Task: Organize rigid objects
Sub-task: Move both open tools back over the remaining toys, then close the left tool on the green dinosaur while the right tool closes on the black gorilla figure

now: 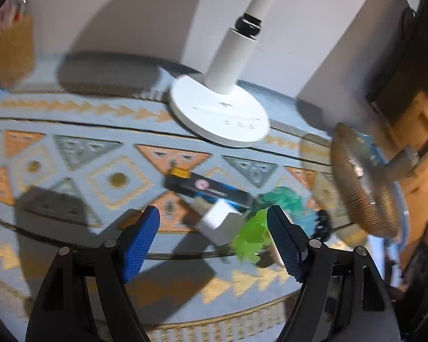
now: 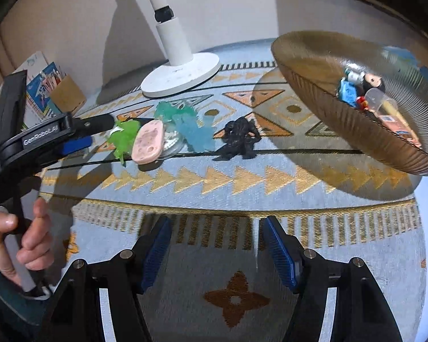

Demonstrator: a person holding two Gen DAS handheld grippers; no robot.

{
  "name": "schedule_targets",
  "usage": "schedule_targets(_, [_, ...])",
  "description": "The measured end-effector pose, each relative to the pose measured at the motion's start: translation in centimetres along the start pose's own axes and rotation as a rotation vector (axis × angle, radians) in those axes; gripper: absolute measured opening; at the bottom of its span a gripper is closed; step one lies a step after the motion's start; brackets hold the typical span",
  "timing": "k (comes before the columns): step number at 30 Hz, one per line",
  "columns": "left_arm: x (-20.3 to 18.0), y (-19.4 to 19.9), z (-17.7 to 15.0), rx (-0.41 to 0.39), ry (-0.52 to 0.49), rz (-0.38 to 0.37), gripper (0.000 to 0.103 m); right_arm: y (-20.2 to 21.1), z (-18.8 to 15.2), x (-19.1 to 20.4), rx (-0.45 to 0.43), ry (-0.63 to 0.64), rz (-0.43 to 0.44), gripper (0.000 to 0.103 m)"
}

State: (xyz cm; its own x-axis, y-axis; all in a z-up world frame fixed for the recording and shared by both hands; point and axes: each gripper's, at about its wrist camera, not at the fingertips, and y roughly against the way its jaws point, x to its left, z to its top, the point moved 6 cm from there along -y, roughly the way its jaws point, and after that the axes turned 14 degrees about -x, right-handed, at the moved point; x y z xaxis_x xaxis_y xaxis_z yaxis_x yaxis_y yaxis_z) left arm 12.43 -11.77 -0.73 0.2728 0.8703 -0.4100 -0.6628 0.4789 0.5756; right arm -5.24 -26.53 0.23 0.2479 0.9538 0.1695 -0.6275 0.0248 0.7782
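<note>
My left gripper (image 1: 212,233) is open and empty, just short of a white cube (image 1: 220,222) and a dark blue box (image 1: 211,189). A green figure (image 1: 251,239), a teal figure (image 1: 288,199) and a black figure (image 1: 323,222) lie to its right. In the right wrist view my right gripper (image 2: 215,250) is open and empty above the patterned cloth, well back from the green figure (image 2: 122,138), a pink oval case (image 2: 148,144), a light blue figure (image 2: 191,131) and the black figure (image 2: 241,136). The left gripper (image 2: 80,142) reaches in beside the green figure.
A ribbed brown bowl (image 2: 322,102) with several small toys stands at the right; it also shows in the left wrist view (image 1: 359,182). A white lamp base (image 2: 182,74) stands at the back, and shows in the left wrist view (image 1: 219,114). A cardboard holder (image 2: 67,94) stands back left.
</note>
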Motion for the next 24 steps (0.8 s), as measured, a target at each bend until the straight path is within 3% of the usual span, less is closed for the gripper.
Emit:
schedule_targets(3, [0.3,-1.7,-0.6,0.061,0.033,-0.007,0.074,-0.1,0.4,-0.2,0.041,-0.049,0.027,0.065])
schedule_targets(6, [-0.1,-1.7,-0.5,0.054,-0.008,0.015,0.074,0.0,0.7,-0.4,0.061,-0.101,0.066,0.065])
schedule_targets(9, [-0.1,-1.3,-0.9,0.050,-0.039,0.022,0.071,0.4,1.1,-0.5,0.051,-0.090,0.048,0.065])
schedule_targets(13, [0.8,0.9,-1.5,0.043,-0.038,0.021,0.050,0.8,2.0,-0.5,0.021,-0.031,-0.013,0.065])
schedule_targets(17, [3.3,3.1,-1.3,0.014,-0.052,0.099,0.048,0.6,2.6,-1.0,0.007,-0.029,-0.036,0.065])
schedule_targets(24, [1.5,3.1,-0.2,0.009,-0.088,0.003,0.048,-1.7,3.6,-1.8,-0.008,-0.100,-0.060,0.064])
